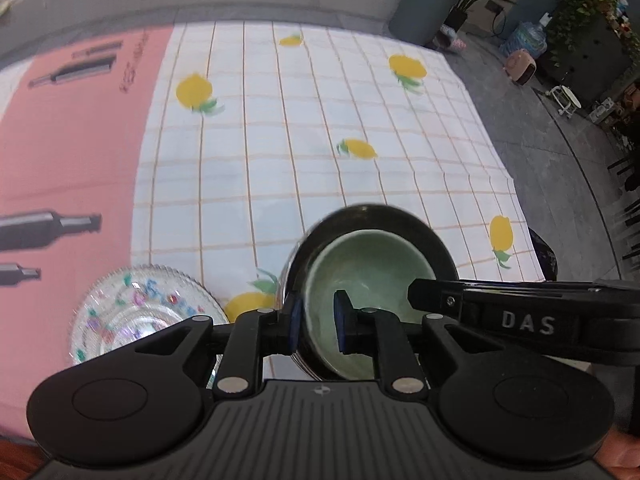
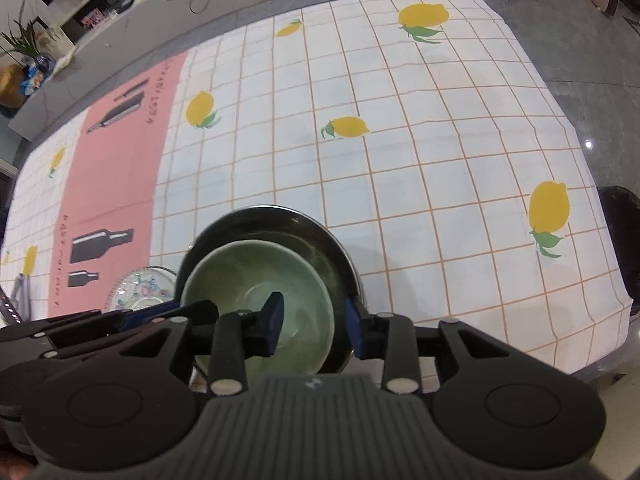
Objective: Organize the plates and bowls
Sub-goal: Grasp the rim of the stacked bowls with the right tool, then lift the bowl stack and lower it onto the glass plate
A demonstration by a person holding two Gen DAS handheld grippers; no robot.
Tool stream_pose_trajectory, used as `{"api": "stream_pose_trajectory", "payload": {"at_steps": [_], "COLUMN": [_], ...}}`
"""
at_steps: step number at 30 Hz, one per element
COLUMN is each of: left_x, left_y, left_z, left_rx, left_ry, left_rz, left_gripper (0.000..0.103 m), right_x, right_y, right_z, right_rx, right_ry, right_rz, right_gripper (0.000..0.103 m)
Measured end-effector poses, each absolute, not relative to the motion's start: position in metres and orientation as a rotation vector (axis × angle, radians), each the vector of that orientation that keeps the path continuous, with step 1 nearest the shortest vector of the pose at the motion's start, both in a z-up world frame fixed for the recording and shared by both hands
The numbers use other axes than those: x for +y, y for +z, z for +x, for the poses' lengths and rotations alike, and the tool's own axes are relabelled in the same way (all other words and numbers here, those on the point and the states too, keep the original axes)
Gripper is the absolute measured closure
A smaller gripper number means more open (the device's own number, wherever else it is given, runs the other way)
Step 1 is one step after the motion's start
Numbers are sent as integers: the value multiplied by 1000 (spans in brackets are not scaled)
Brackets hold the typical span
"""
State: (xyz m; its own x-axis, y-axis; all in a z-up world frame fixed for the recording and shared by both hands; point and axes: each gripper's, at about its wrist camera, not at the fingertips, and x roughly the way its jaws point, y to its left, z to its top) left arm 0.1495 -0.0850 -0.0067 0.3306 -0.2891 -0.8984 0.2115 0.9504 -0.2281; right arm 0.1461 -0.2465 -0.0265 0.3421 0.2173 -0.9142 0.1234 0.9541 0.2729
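The green bowl (image 2: 260, 300) sits nested inside the dark metal bowl (image 2: 304, 224), near the front edge of the lemon-print tablecloth (image 2: 440, 160), so the stacking step looks done and both tools are letting go. The right gripper (image 2: 314, 326) straddles the right-hand walls of the pair, one blue pad down inside the green bowl, the other outside the dark rim, with clear daylight either side: fingers apart, gripping nothing. The left gripper (image 1: 316, 322) does the same on the opposite wall, its pads only narrowly parted, and whether they touch the rims is hard to call through the blur. The patterned glass plate (image 1: 140, 312) waits just beside the stack, probably next in line. On the right gripper's arm in the left view, white letters read "DAS"; the pink mat's (image 2: 116, 184) small print by the bottle pictures is illegible.
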Motion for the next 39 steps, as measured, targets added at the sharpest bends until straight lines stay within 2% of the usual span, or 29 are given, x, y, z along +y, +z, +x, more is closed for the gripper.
{"api": "stream_pose_trajectory", "payload": {"at_steps": [4, 6, 12, 17, 26, 29, 33, 39], "left_x": [-83, -80, -60, -35, -8, -8, -14, -17], "left_y": [8, 15, 12, -14, -63, -72, -80, -94], "left_z": [143, 139, 138, 138, 140, 140, 140, 141], "left_rx": [1116, 1073, 1015, 1032, 1059, 1051, 1062, 1084], "left_ry": [-354, -365, -369, -324, -291, -292, -292, -290], "left_rz": [-63, -60, -138, -318, -661, -701, -686, -706], "left_gripper": [68, 54, 44, 42, 41, 38, 38, 37], "right_x": [-250, -255, -278, -292, -309, -314, -311, -304], "right_y": [-15, -11, -22, -51, -109, -116, -106, -135], "right_z": [137, 131, 124, 121, 107, 105, 105, 112], "right_rx": [1166, 1131, 1096, 1121, 1063, 1046, 986, 1126], "right_ry": [88, 90, 47, 20, 104, 110, 134, 114], "right_rz": [329, 342, 466, 639, 962, 1013, 944, 1015], "right_gripper": [50, 39, 32, 26, 27, 30, 29, 29]}}
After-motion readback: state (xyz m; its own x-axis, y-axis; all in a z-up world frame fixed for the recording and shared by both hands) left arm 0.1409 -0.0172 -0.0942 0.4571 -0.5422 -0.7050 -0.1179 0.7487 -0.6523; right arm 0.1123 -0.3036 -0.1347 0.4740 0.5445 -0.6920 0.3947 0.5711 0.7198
